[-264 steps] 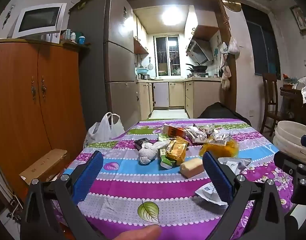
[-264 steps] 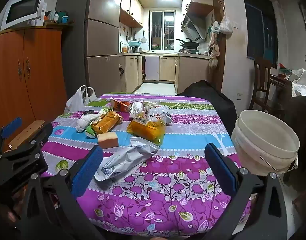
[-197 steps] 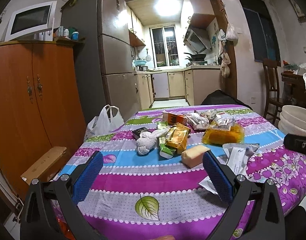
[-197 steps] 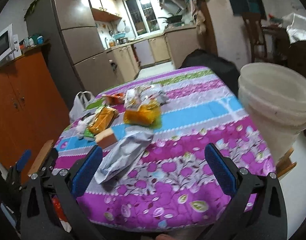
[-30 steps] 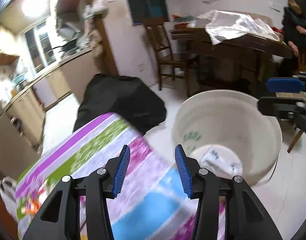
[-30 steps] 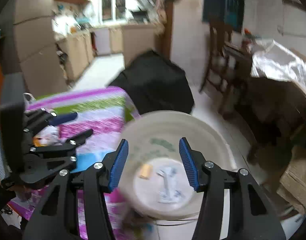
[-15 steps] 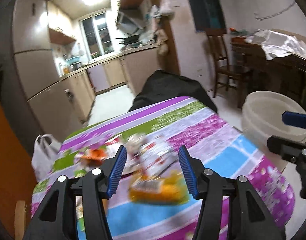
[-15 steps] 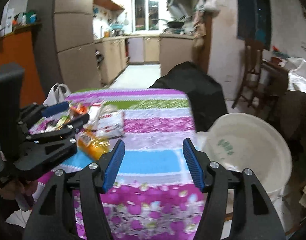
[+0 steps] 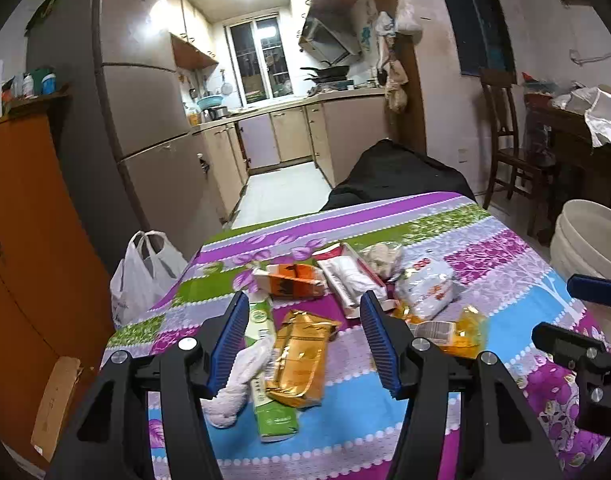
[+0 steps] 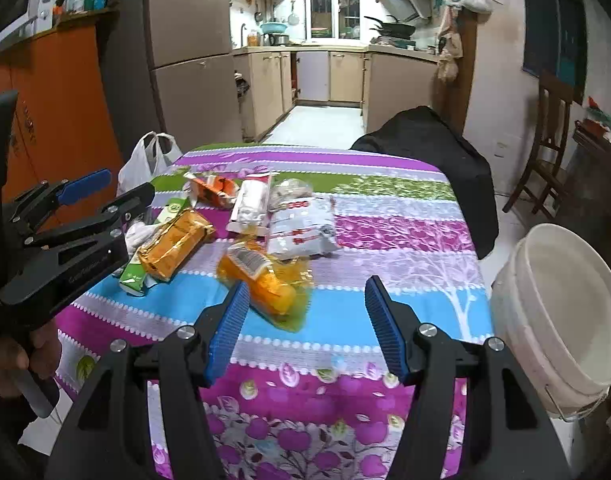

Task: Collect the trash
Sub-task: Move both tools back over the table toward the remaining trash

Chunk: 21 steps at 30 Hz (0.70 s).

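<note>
The crinkly gold foil snack packet (image 9: 301, 356) looks light, slippery; pinch its flat middle; left gripper (image 9: 303, 338) and right gripper (image 10: 307, 326) jaws gape, empty.

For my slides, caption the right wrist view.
Open right gripper above a table of wrappers, bucket alongside.

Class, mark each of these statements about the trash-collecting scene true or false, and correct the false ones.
1. Both grippers are empty and open. True: left gripper, right gripper.
2. The white bucket stands on the table. False: it stands beside the table, off its edge.
3. The golden packet lies between the left gripper's fingers in its camera's view. True.
4. The orange bag is already in the bucket. False: it lies on the tablecloth.
</note>
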Each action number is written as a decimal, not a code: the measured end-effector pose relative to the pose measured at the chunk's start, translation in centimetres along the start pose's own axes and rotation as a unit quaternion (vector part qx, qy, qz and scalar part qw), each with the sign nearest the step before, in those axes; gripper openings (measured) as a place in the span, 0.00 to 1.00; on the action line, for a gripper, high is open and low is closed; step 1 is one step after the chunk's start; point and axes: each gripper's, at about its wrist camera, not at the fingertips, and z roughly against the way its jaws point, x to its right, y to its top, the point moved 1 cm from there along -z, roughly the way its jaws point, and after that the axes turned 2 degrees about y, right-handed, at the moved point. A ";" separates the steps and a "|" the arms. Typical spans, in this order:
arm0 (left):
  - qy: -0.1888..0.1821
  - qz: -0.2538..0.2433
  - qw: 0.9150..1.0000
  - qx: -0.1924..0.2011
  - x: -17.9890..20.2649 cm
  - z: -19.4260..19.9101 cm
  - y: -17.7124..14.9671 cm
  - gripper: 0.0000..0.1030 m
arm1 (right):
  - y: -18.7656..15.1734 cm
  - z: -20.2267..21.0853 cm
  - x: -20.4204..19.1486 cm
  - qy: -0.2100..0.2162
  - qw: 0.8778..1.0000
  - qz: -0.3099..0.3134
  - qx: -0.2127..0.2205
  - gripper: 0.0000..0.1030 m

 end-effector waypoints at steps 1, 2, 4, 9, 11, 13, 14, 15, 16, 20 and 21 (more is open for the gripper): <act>0.003 0.002 1.000 -0.001 -0.3 -0.1 0.0 0.57 | 0.1 -0.1 -0.3 0.001 1.000 0.002 -0.001 0.56; 0.006 0.003 1.000 -0.001 -0.5 -0.1 0.0 0.57 | 0.1 -0.2 -0.6 0.003 1.000 0.004 -0.002 0.56; 0.011 0.004 1.000 0.001 -0.6 -0.2 0.1 0.57 | 0.2 -0.4 -1.2 0.007 1.000 0.008 -0.004 0.56; 0.017 0.009 1.000 0.000 -1.1 -0.3 0.0 0.57 | 0.5 -1.8 -2.1 0.013 1.000 0.017 -0.014 0.57; 0.021 0.010 1.000 -0.002 -1.2 -0.4 0.0 0.57 | 0.4 -2.3 -2.3 0.016 1.000 0.017 -0.019 0.57; 0.024 0.013 1.000 -0.002 -1.6 -0.6 -0.1 0.57 | 0.4 -2.7 -2.6 0.018 0.999 0.018 -0.024 0.57; 0.025 0.014 1.000 -0.003 -1.6 -0.6 -0.1 0.57 | 0.3 -2.9 -2.7 0.018 0.999 0.020 -0.027 0.57; 0.026 0.015 1.000 -0.004 -1.7 -0.7 -0.2 0.57 | 0.3 -3.1 -2.8 0.018 0.999 0.021 -0.029 0.57; 0.027 0.015 1.000 -0.005 -1.8 -0.8 -0.2 0.58 | 0.2 -3.3 -2.9 0.018 0.999 0.022 -0.031 0.57; 0.031 0.016 0.999 -0.008 -2.0 -1.1 -0.5 0.58 | 0.0 -4.0 -3.0 0.018 0.999 0.024 -0.038 0.57; 0.031 0.016 0.999 -0.009 -2.0 -1.3 -0.6 0.58 | 0.0 -4.2 -3.0 0.018 0.999 0.024 -0.040 0.57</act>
